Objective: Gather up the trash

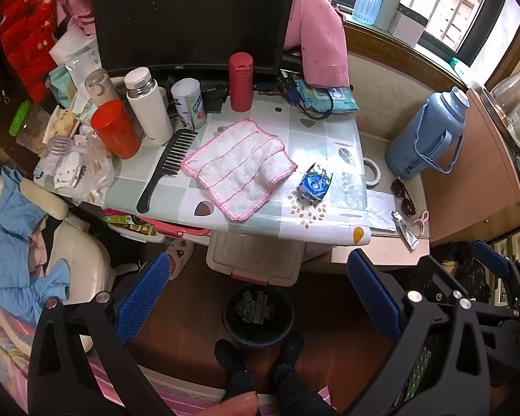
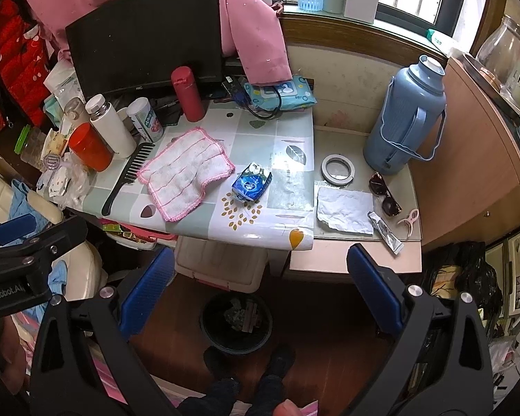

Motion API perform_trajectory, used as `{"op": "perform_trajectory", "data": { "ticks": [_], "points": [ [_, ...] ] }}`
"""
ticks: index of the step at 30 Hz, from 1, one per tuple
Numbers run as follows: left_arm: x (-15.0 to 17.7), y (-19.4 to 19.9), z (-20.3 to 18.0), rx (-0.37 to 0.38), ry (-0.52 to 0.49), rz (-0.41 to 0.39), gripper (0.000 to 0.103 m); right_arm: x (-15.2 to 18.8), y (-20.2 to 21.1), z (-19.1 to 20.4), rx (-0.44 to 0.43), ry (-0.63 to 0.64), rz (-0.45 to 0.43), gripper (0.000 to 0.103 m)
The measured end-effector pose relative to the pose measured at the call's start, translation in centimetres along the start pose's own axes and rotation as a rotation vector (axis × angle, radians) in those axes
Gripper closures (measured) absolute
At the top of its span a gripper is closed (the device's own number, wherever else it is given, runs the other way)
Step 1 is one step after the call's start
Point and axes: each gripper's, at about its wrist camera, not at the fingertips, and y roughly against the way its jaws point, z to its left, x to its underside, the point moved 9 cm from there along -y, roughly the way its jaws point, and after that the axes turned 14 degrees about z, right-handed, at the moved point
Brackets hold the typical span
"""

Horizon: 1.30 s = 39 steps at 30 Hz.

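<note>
Ahead of both tools, left and right, spread apart, empty: crumpled blue-and-white wrapper. Beside it, pink-edged white cloth. Risk of snagging cloth with wrapper.

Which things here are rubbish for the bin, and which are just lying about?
Likely for the job:
crushed blue carton
crumpled white paper sheet
silver foil wrapper
round black bin on the floor

Just lying about:
pink-edged white cloth
long black comb
dark sunglasses
tall blue thermos jug
white tape roll
red plastic cup
</note>
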Motion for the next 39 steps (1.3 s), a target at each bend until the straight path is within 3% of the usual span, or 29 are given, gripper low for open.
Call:
{"op": "perform_trajectory", "data": {
  "ticks": [39],
  "points": [
    [-1.8,-0.6,0.3,0.020,-0.026,0.029,0.004,0.0,0.1,1.3,0.035,-0.077,0.004,0.004]
  ]
}}
